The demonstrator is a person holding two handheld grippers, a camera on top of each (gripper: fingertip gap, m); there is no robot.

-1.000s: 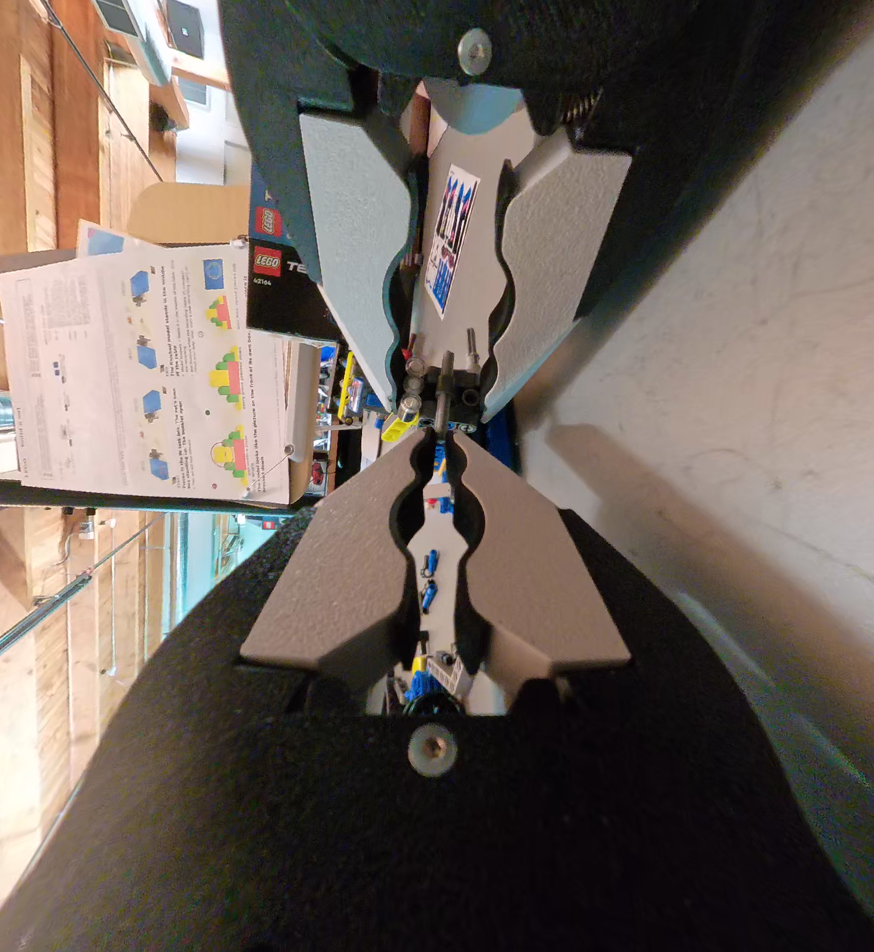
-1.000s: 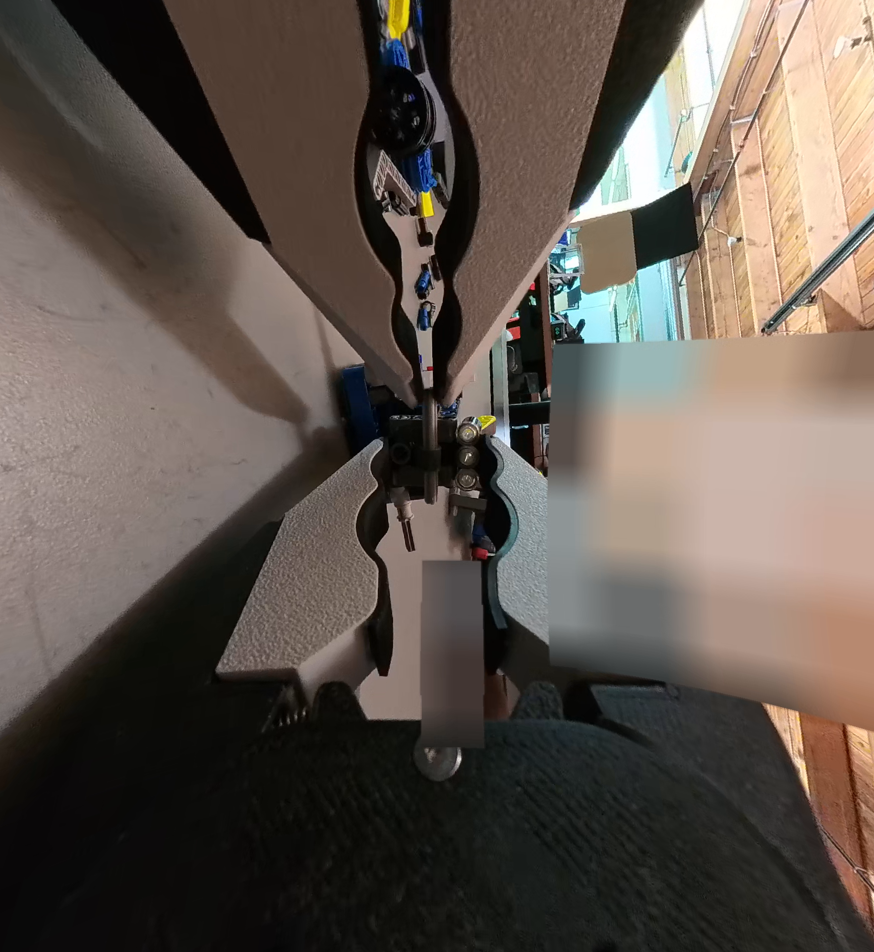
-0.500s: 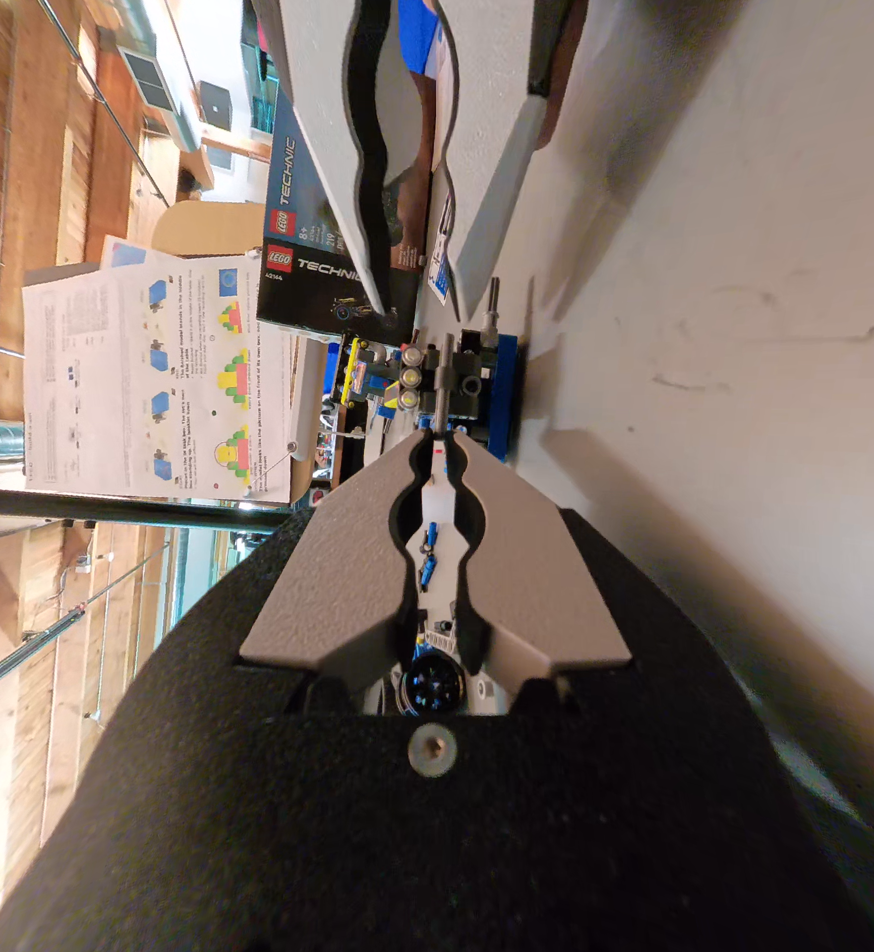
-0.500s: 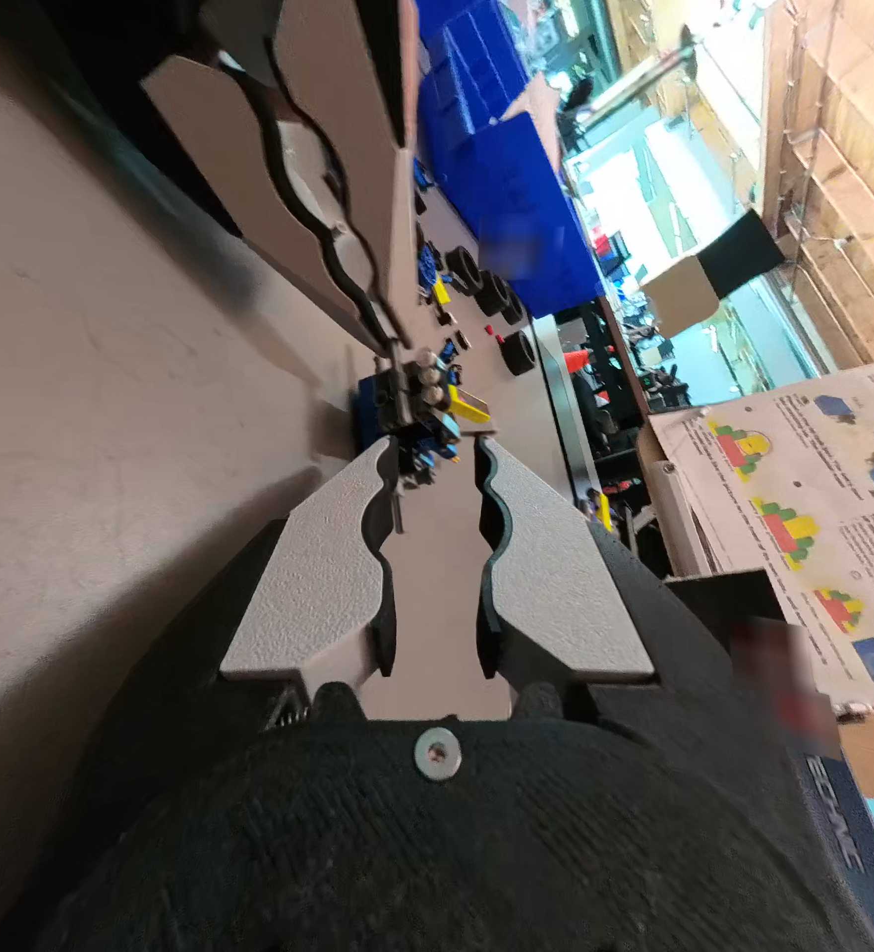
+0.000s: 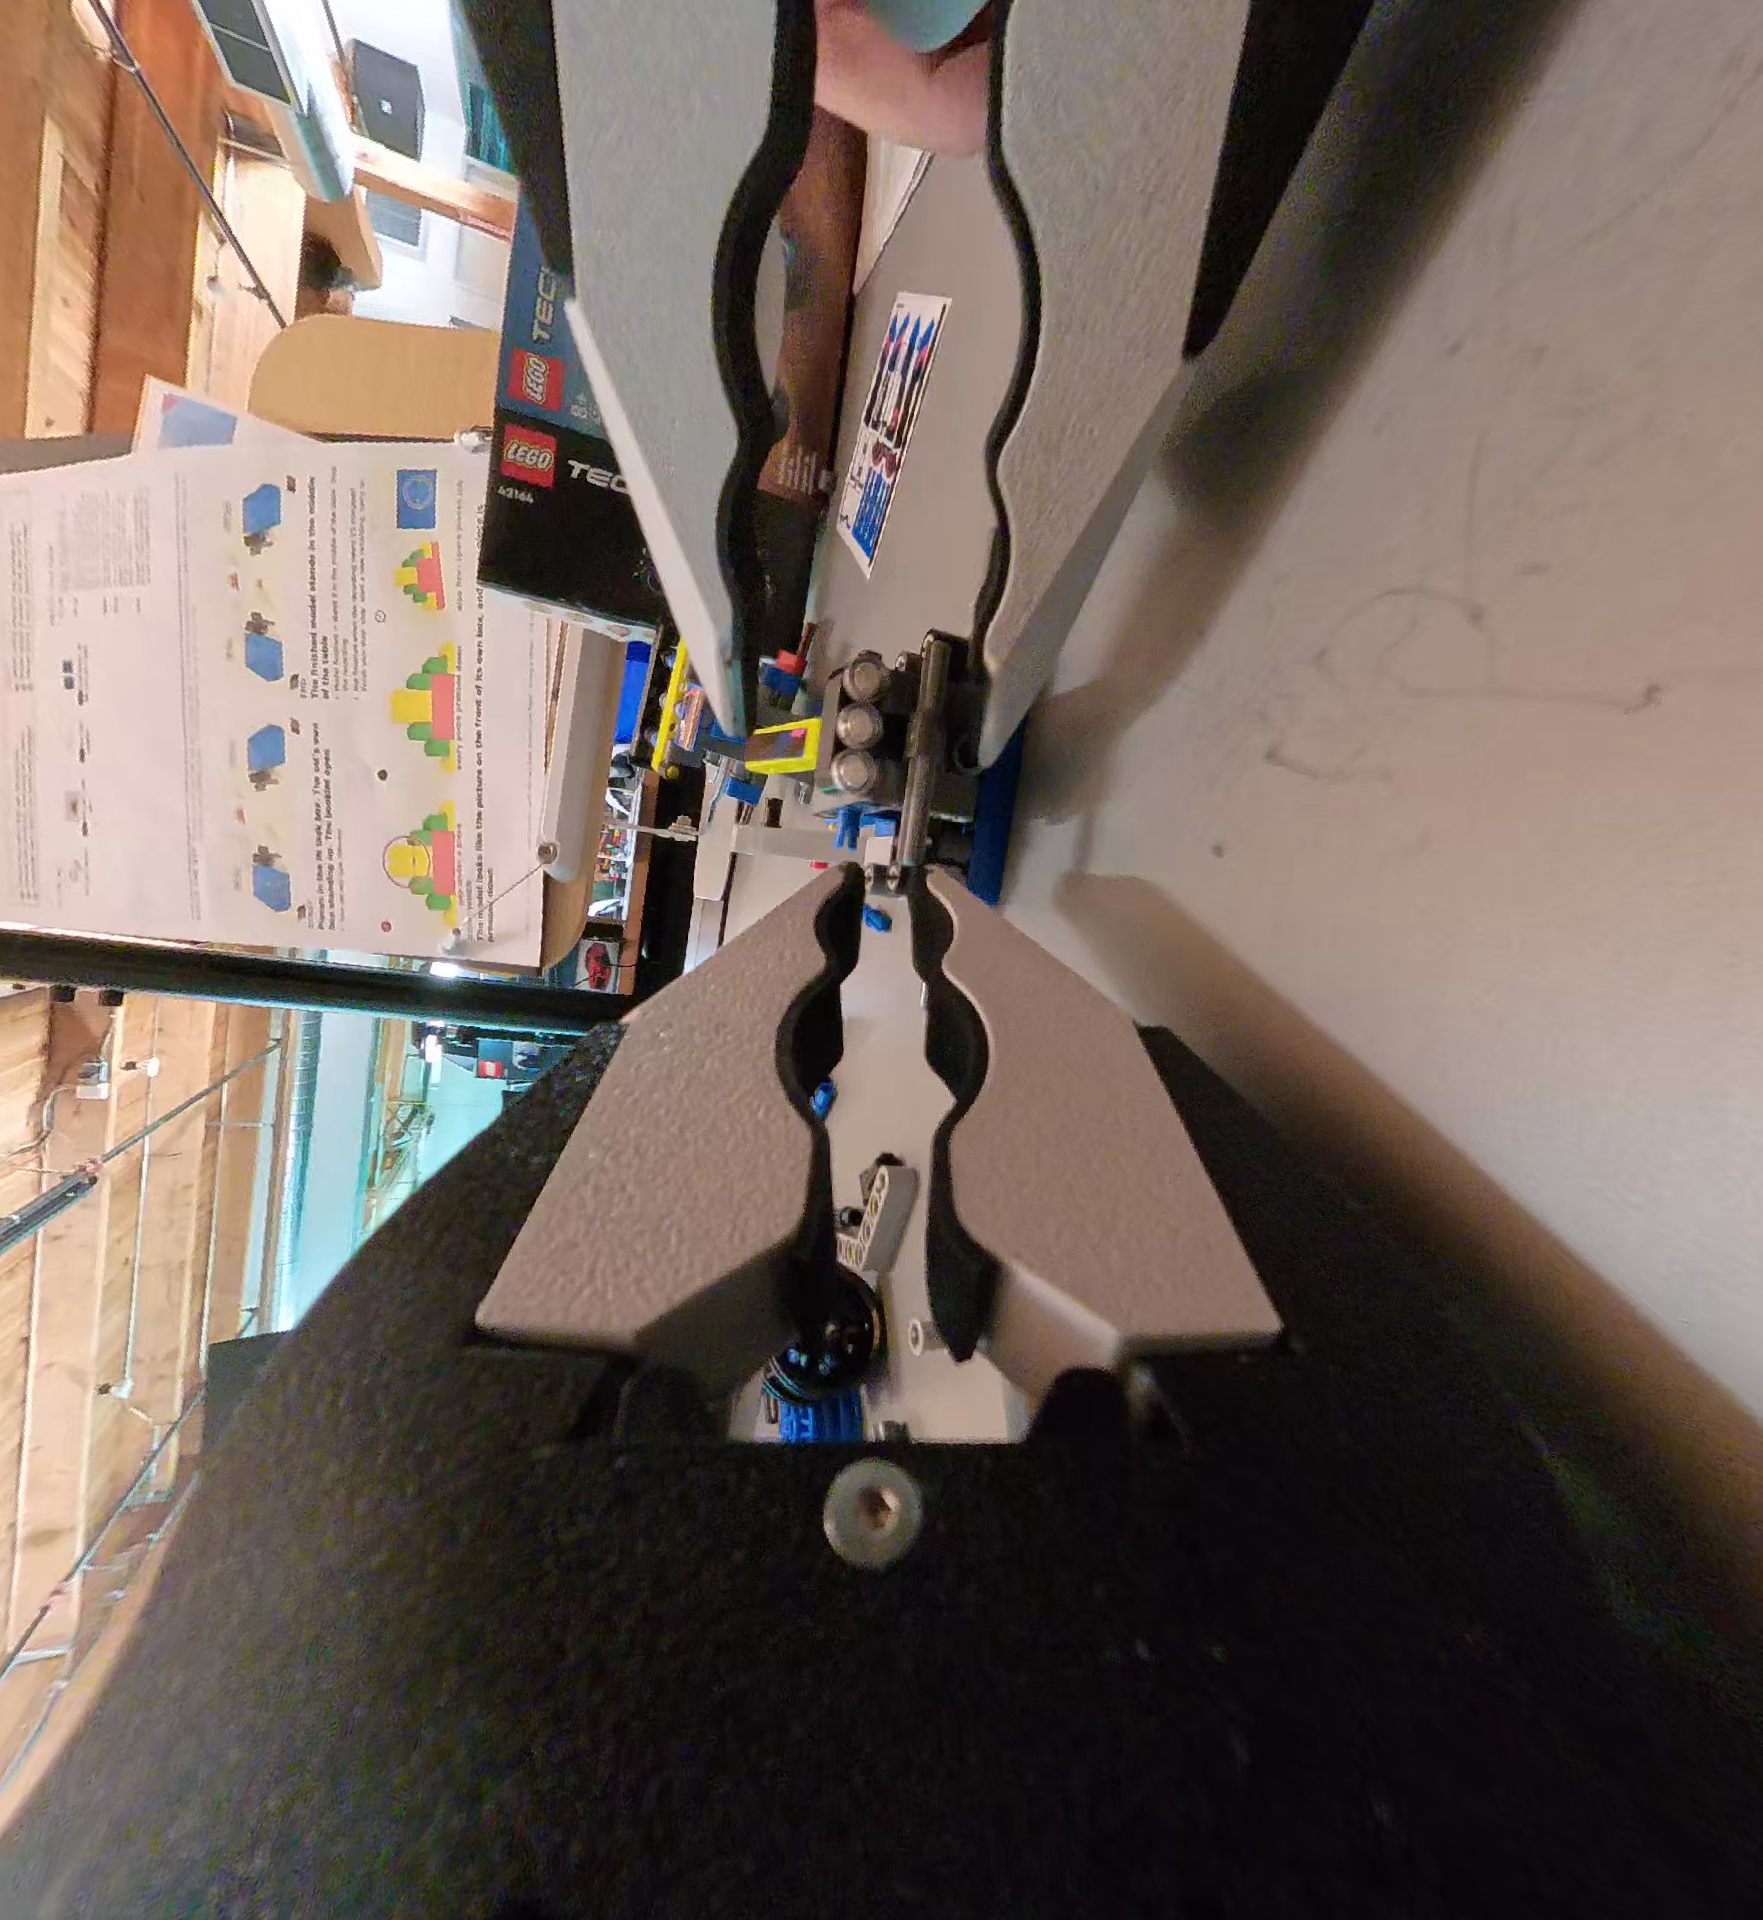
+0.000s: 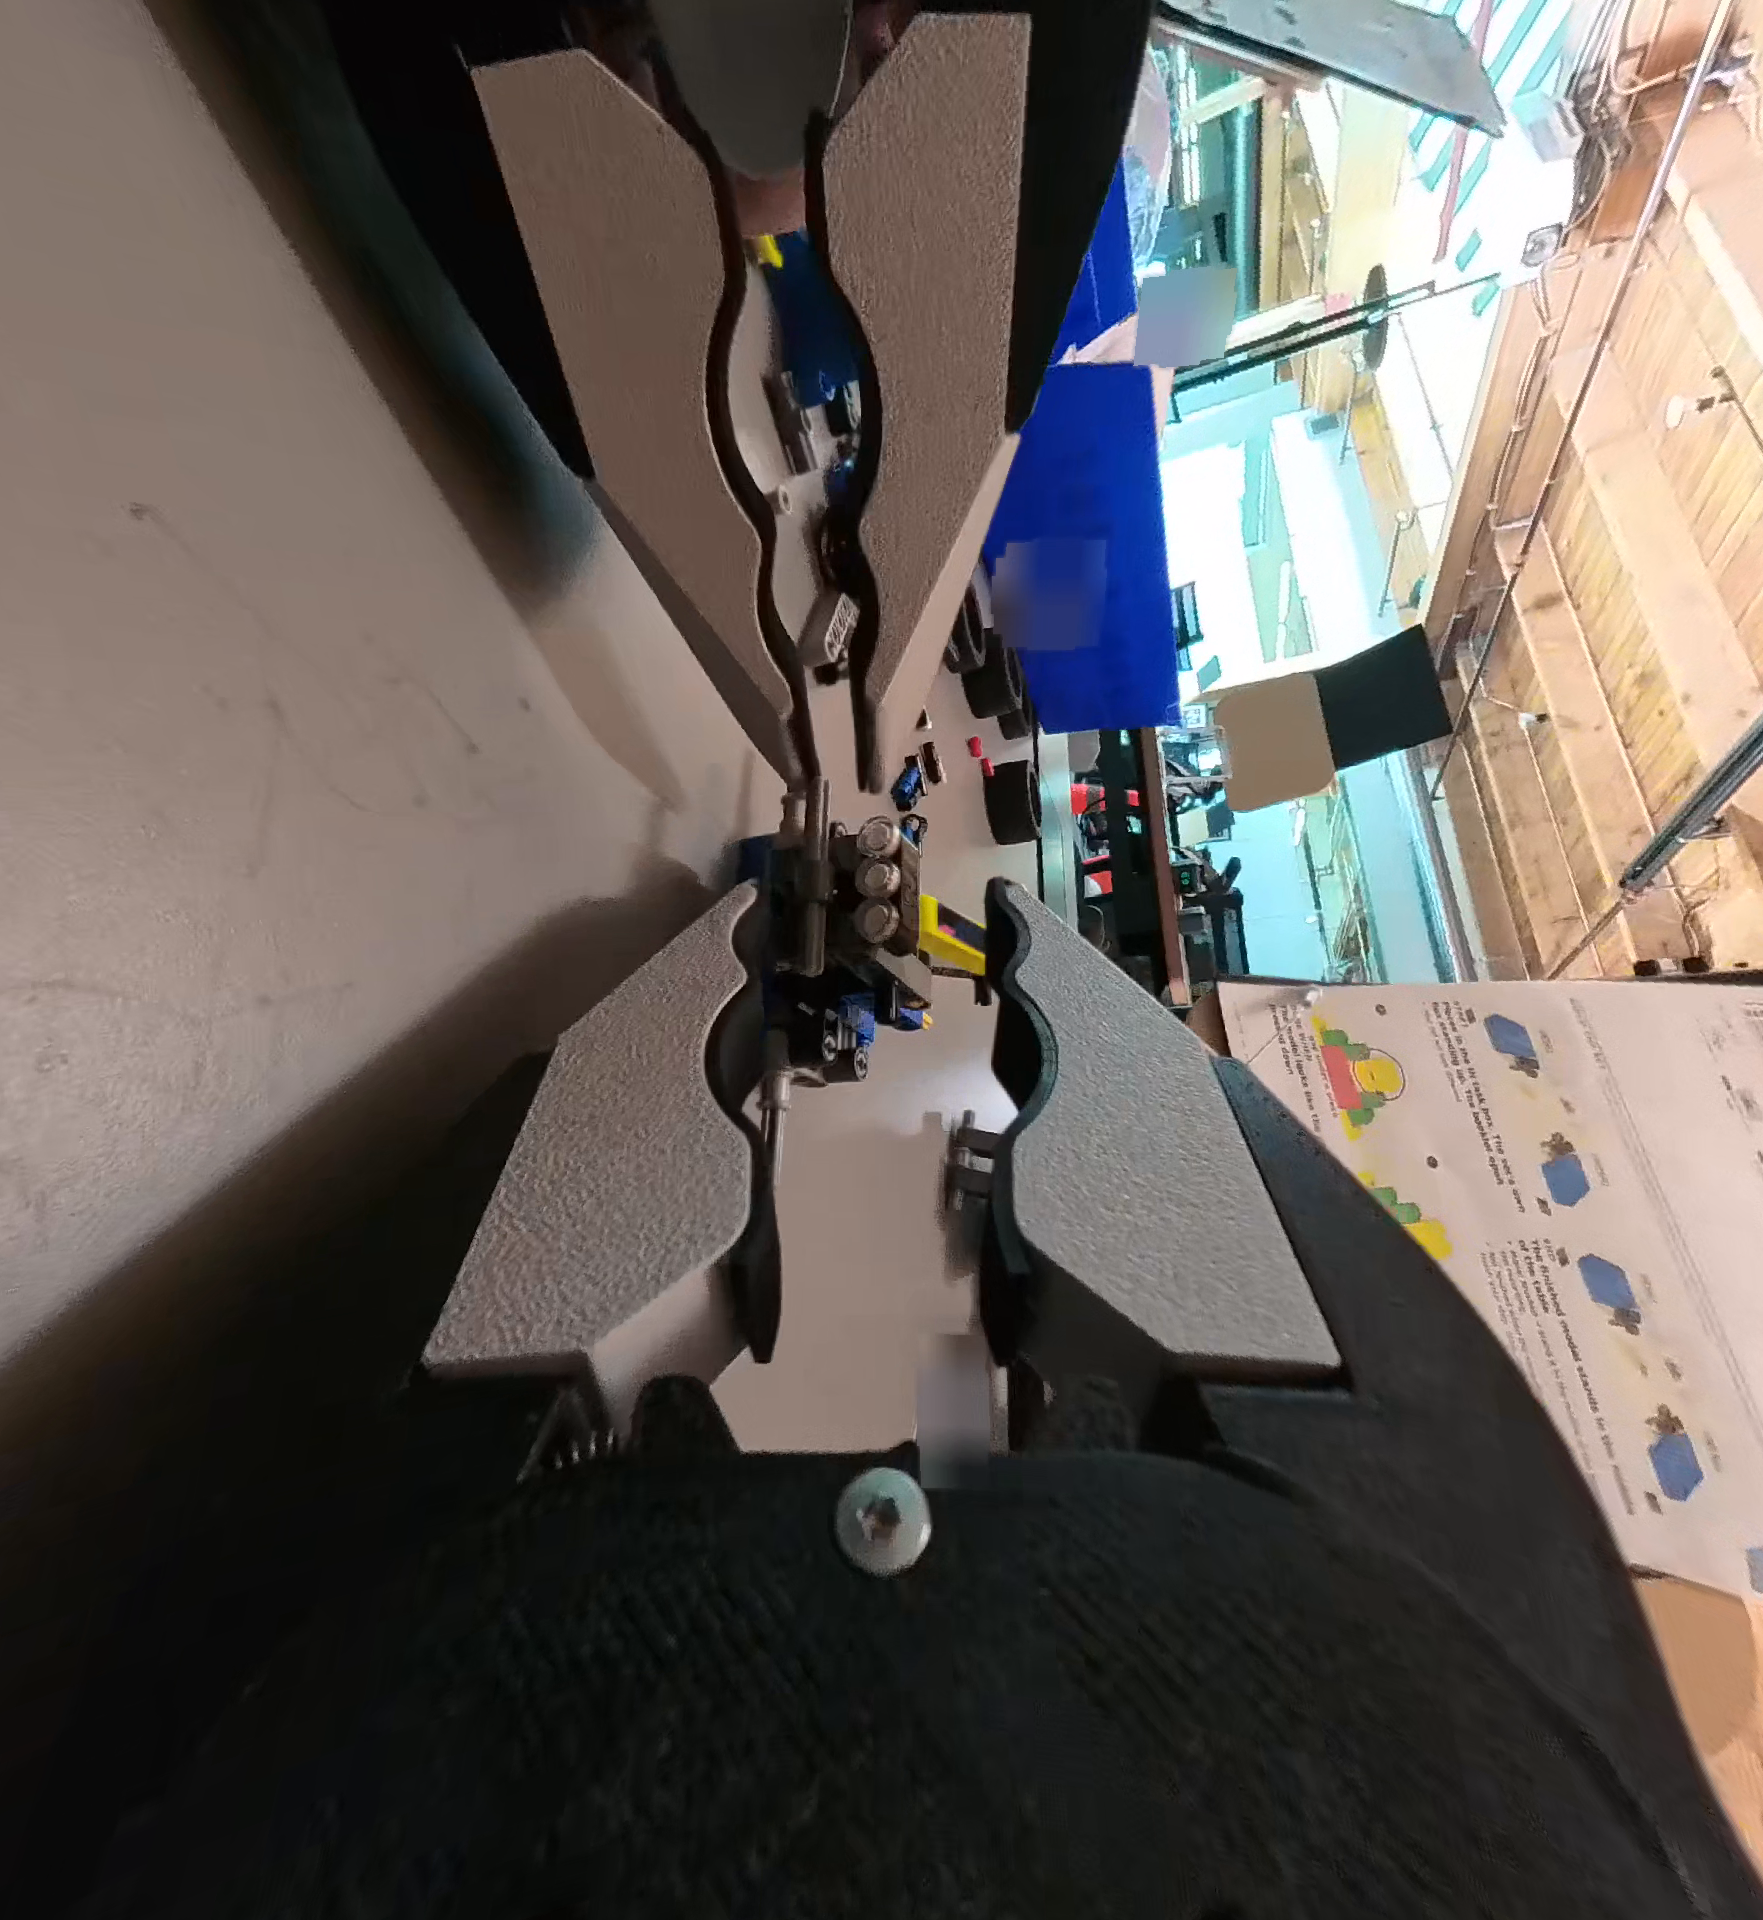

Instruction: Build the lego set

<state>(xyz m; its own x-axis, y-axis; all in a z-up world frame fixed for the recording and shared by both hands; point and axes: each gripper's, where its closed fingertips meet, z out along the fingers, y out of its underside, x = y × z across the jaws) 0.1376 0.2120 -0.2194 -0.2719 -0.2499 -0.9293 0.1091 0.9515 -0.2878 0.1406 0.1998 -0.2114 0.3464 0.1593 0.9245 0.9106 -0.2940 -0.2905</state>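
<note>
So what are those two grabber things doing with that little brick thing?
A person is holding two grippers nose to nose around a small brick model on the grey table. The right gripper has its jaws wide apart with the model between them; whether they squeeze it is hard to tell. The left gripper has its jaws just slightly apart at the end of a grey axle sticking out of the model. Loose black wheels lie nearby.

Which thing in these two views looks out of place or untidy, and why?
Small loose toy-brick parts, blue pins and black tyres, lie scattered over the grey table beyond the half-built brick model. Nothing looks broken or spilled.
</note>
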